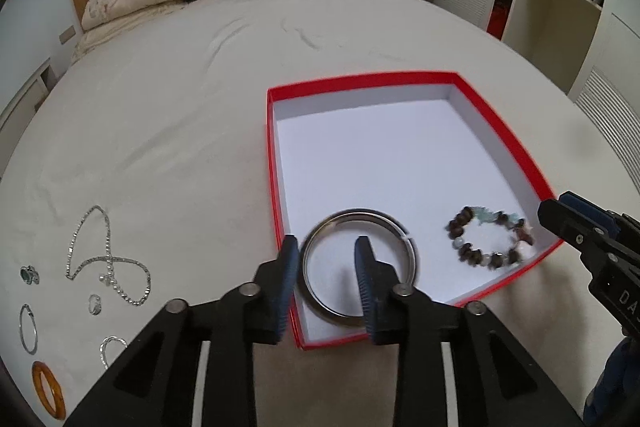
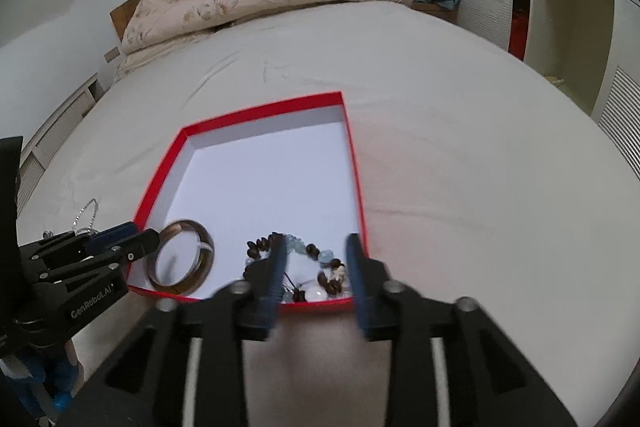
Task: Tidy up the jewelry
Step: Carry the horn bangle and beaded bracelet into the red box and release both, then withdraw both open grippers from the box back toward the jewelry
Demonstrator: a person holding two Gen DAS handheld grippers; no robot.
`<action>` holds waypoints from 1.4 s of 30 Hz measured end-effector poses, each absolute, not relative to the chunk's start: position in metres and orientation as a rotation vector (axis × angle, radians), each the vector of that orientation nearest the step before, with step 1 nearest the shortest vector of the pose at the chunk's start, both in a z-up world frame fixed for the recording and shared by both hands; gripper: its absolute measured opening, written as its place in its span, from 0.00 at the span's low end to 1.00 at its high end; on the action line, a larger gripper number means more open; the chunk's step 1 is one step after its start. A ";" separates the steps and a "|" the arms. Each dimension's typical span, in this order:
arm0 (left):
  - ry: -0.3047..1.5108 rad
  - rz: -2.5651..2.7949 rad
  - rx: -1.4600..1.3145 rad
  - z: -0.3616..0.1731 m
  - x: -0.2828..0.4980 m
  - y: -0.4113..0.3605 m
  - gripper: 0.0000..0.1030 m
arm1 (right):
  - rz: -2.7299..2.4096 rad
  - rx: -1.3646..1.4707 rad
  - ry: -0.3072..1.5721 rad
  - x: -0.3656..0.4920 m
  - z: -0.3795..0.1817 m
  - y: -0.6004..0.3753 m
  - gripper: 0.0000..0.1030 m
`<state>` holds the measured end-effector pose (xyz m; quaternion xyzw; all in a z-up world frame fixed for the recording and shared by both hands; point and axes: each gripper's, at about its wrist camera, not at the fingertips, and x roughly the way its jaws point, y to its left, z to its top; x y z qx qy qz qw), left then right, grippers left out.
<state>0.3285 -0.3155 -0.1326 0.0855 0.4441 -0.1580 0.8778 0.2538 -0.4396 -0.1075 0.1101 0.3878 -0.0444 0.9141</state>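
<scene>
Blue-padded fingers of the left gripper (image 1: 327, 267) stand parted over the near left corner of the red box (image 1: 504, 131), gripping nothing; one finger lies outside the box's left wall, the other above the hollow of the metal bangle (image 1: 320, 301). Whether the bangle lies flat on the white floor or is falling is uncertain, as its outline is blurred. Just to its right, against the box's near right corner, lies the beaded bracelet (image 1: 490, 239) of dark wooden and pale blue-green stones. The right gripper (image 2: 316, 259) is likewise spread and empty, its fingers straddling the bracelet at the near edge of the box. Both pieces thus appear deposited, and the far half of the box floor is bare. Remaining jewelry lies on the bed sheet (image 1: 180, 131) well to the left of the box: a silver chain necklace (image 1: 108, 259), a small ring (image 1: 94, 303), a dark stud-like piece (image 1: 29, 275), a thin silver hoop (image 1: 28, 329), a twisted silver bracelet (image 1: 110, 347) and an amber bangle (image 1: 48, 389) at the near left margin. All lie on the left gripper's side, so that gripper is judged the nearer for the next pick; the necklace's long axis runs roughly away from the camera.
</scene>
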 end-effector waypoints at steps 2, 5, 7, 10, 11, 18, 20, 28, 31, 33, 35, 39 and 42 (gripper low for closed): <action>0.907 -0.322 0.176 -0.124 0.324 -0.315 0.44 | -0.098 0.223 0.783 0.248 -0.100 -0.439 0.32; 0.888 -0.326 0.162 -0.110 0.315 -0.311 0.45 | -0.103 0.226 0.764 0.236 -0.086 -0.438 0.32; 0.875 -0.328 0.162 -0.100 0.308 -0.308 0.47 | -0.101 0.220 0.751 0.227 -0.076 -0.435 0.32; 0.858 -0.332 0.148 -0.085 0.297 -0.303 0.49 | -0.093 0.204 0.733 0.212 -0.061 -0.427 0.32; 0.845 -0.328 0.155 -0.077 0.289 -0.301 0.49 | -0.088 0.203 0.724 0.204 -0.055 -0.423 0.32; 0.768 -0.282 0.176 -0.032 0.244 -0.275 0.50 | -0.057 0.196 0.689 0.172 -0.025 -0.398 0.33; 0.754 -0.264 0.171 -0.020 0.232 -0.263 0.50 | -0.045 0.196 0.680 0.162 -0.016 -0.389 0.33; 0.713 -0.222 0.136 0.012 0.190 -0.218 0.51 | -0.008 0.188 0.652 0.135 0.011 -0.359 0.33; 0.701 -0.210 0.125 0.021 0.174 -0.202 0.51 | 0.007 0.179 0.639 0.125 0.021 -0.347 0.33; 0.687 -0.200 0.118 0.029 0.163 -0.191 0.51 | 0.018 0.172 0.629 0.118 0.028 -0.339 0.33; 0.677 -0.190 0.107 0.033 0.154 -0.181 0.52 | 0.029 0.167 0.623 0.111 0.033 -0.331 0.33; 0.657 -0.171 0.093 0.041 0.139 -0.163 0.52 | 0.053 0.150 0.610 0.099 0.044 -0.314 0.33; 0.642 -0.154 0.083 0.046 0.128 -0.151 0.54 | 0.065 0.139 0.598 0.089 0.051 -0.304 0.34</action>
